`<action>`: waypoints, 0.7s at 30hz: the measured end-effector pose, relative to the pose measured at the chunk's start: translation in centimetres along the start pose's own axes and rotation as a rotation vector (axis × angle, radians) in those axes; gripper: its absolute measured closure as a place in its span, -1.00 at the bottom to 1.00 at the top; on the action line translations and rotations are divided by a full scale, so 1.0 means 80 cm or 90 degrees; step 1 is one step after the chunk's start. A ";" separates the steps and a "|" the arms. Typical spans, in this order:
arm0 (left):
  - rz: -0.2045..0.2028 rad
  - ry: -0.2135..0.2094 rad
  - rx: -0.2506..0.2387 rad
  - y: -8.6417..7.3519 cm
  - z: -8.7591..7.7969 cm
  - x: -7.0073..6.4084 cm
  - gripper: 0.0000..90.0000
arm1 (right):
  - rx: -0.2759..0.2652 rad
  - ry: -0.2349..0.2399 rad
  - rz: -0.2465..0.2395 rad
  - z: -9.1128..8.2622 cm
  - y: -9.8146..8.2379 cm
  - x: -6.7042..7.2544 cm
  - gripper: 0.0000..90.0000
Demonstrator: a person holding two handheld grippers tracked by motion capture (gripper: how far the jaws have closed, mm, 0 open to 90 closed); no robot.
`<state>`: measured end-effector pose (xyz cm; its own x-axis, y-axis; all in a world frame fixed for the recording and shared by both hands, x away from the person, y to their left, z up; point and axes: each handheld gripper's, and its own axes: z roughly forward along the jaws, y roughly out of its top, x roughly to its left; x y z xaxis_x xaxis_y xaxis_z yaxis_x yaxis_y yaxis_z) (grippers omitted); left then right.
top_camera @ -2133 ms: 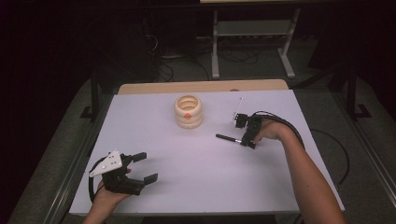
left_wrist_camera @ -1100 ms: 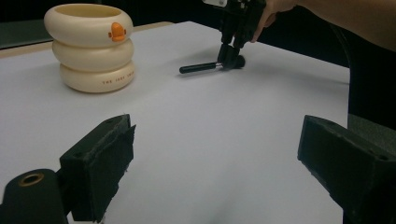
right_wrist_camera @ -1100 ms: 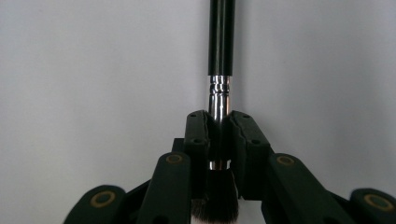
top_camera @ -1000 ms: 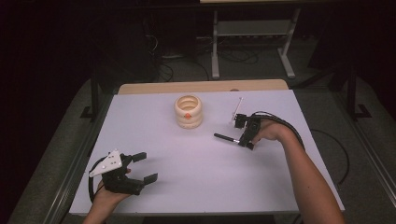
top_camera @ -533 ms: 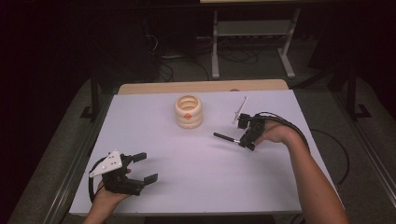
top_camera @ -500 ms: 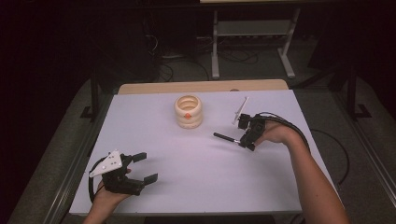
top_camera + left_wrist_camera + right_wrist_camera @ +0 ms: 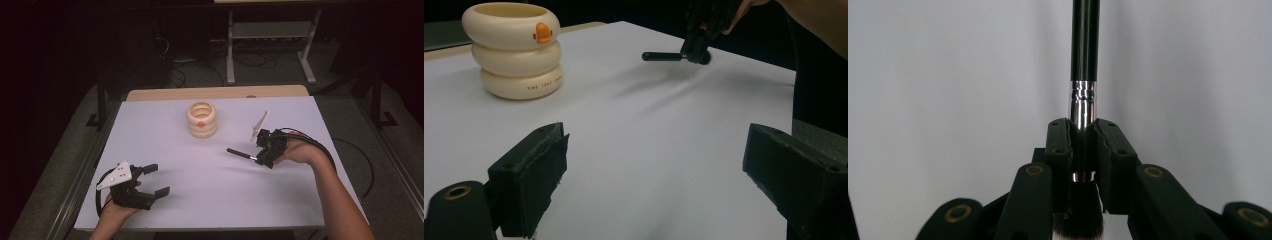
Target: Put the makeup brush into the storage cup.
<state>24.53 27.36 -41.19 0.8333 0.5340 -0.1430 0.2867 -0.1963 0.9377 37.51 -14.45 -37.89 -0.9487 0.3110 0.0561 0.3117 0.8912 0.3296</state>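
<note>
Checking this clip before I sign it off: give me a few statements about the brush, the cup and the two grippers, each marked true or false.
1. The right gripper is shut on the makeup brush. True.
2. The brush's bristles point toward the ringed cup. False: the black handle sticks out from the jaws; the bristles lie back by the gripper's body.
3. The left gripper holds the cup. False: its jaws stand open with nothing between them, well apart from the cup.
4. The cup stands upright on the white table. True.
5. The cup bears an orange mark. True.
</note>
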 end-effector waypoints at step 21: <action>0.031 -0.032 0.037 0.002 0.011 0.000 -0.78 | -0.035 0.008 -0.014 -0.006 -0.015 0.029 0.71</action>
<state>25.00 26.65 -41.31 0.8689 0.4816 -0.1147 0.2713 -0.2692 0.9241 34.88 -14.97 -37.73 -0.9559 0.2875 0.0598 0.2880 0.8779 0.3826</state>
